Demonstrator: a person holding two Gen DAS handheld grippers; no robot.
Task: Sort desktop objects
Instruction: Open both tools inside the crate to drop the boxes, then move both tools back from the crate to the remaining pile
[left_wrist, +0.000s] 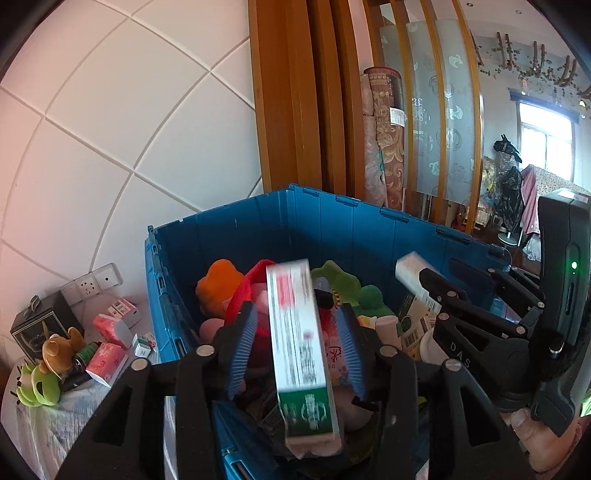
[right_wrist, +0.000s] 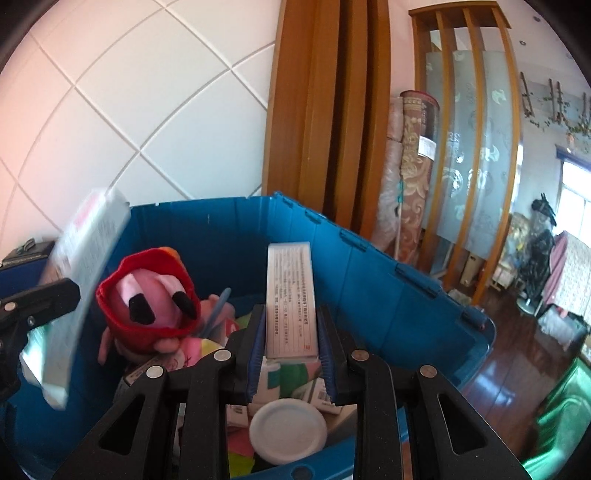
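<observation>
The green and white box (left_wrist: 301, 354) hangs blurry in the middle of my left view, loose between my left fingers (left_wrist: 243, 354), which are spread wide over the blue bin (left_wrist: 258, 225). My right fingers (right_wrist: 258, 350) pinch a white box (right_wrist: 291, 299) mid-frame.

Blue crate (left_wrist: 258, 229), toys+boxes inside

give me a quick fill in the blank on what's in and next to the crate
The crate that holds the toys is ___.
The pink plush in it wears a ___ hood.
The right gripper has a long white ___ between its pads.
The round lid below that gripper is ___.

Missing words: blue; red; box; white
</observation>
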